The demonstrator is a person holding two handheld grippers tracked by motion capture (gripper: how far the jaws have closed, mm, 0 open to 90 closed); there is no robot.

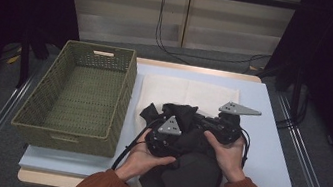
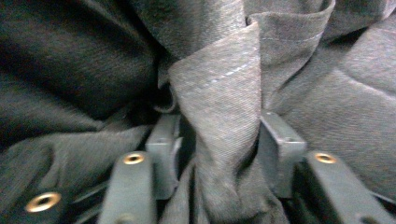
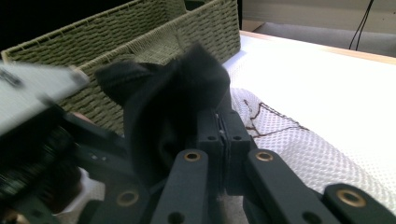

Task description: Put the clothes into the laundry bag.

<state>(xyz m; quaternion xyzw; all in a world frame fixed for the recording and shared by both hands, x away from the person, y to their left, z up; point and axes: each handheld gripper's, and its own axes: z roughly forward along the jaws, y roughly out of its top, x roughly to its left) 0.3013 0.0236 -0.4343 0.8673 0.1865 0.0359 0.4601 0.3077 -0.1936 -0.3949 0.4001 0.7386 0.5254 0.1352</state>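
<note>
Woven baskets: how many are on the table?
1. The green woven basket stands on the table's left side, beside the dark garment; the right gripper view shows it behind that garment. None seems hidden.

Left tool (image 2: 212, 140) jaws apart, right tool (image 3: 223, 135) closed.

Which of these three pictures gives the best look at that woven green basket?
The high view: it shows the whole rectangular woven green basket, empty, with its handle slot, left of the dark grey garment. The right gripper view catches only part of its woven walls behind the cloth. The left gripper view looks at dark fabric.
</note>
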